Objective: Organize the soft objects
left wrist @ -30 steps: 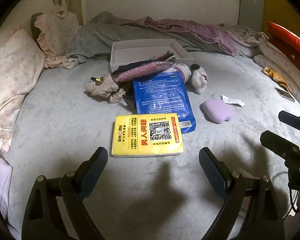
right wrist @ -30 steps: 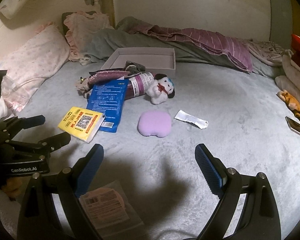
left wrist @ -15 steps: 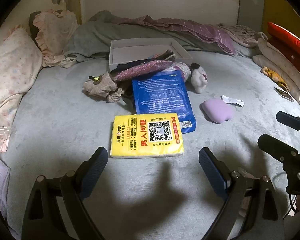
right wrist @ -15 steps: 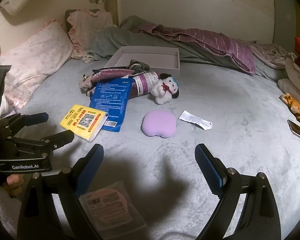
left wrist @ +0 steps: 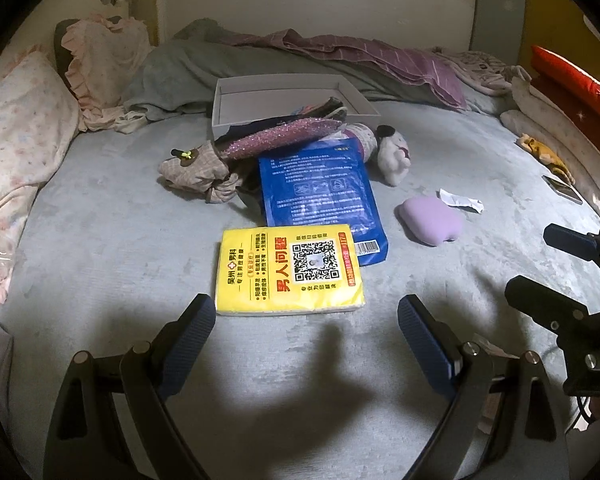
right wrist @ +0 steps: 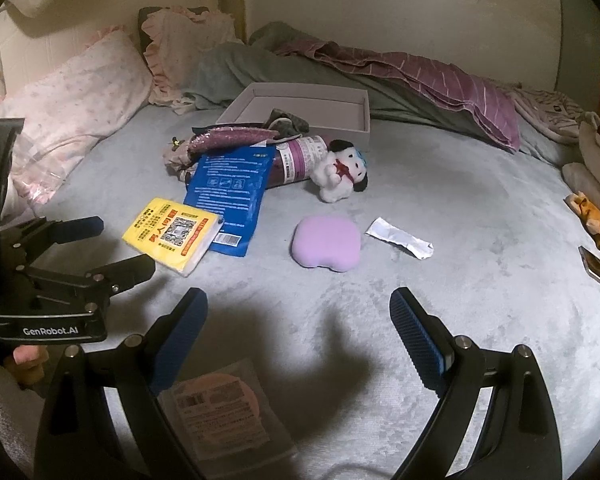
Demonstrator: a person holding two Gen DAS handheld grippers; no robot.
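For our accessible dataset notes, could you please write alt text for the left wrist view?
The open left gripper hovers over a grey bed, just short of a yellow tissue pack. Behind it lie a blue pouch, a purple cushion, a small plush dog and an open shallow box. The right gripper shows at the right edge.

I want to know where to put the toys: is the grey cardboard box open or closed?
Open. The grey cardboard box has no lid on it and its inner floor shows; dark cloth hangs over its near edge.
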